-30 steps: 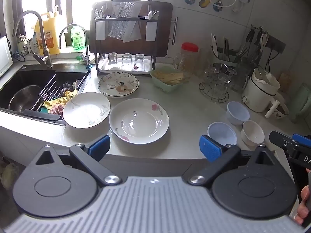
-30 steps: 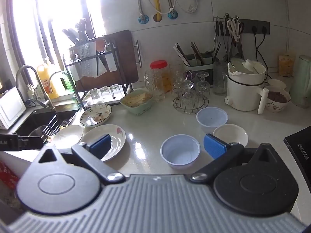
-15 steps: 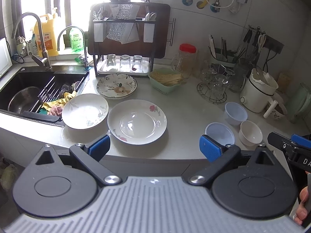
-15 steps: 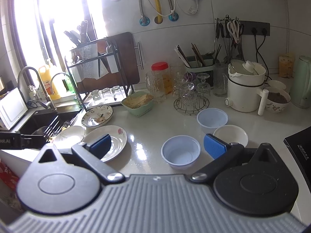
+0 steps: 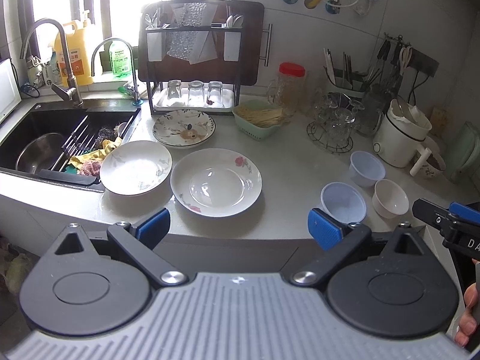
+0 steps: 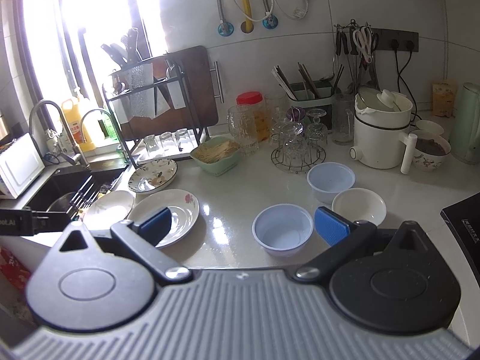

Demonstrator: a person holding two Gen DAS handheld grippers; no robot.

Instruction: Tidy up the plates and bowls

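Note:
Three plates lie on the white counter: a rose-patterned plate (image 5: 216, 182) in the middle, a plain leaf-patterned plate (image 5: 135, 167) by the sink, and a dark-rimmed floral plate (image 5: 183, 128) behind them. To the right stand two pale blue bowls (image 5: 343, 203) (image 5: 367, 169) and a white bowl (image 5: 390, 198). My left gripper (image 5: 238, 229) is open, hanging before the counter edge below the rose plate. My right gripper (image 6: 244, 228) is open too, its fingers either side of the near blue bowl (image 6: 282, 229), short of it. The rose plate (image 6: 177, 216) shows behind its left finger.
A black sink (image 5: 60, 138) with a metal bowl and cloths lies at the left. A rack of glasses (image 5: 195, 93), a green basket (image 5: 259, 120), a wire glass stand (image 5: 331, 129) and a white cooker (image 5: 400, 138) line the back. A black hob (image 6: 465, 222) sits at right.
Both views have shifted only slightly; the left gripper has drifted a little so the plates sit marginally higher and further left. Both grippers stay open.

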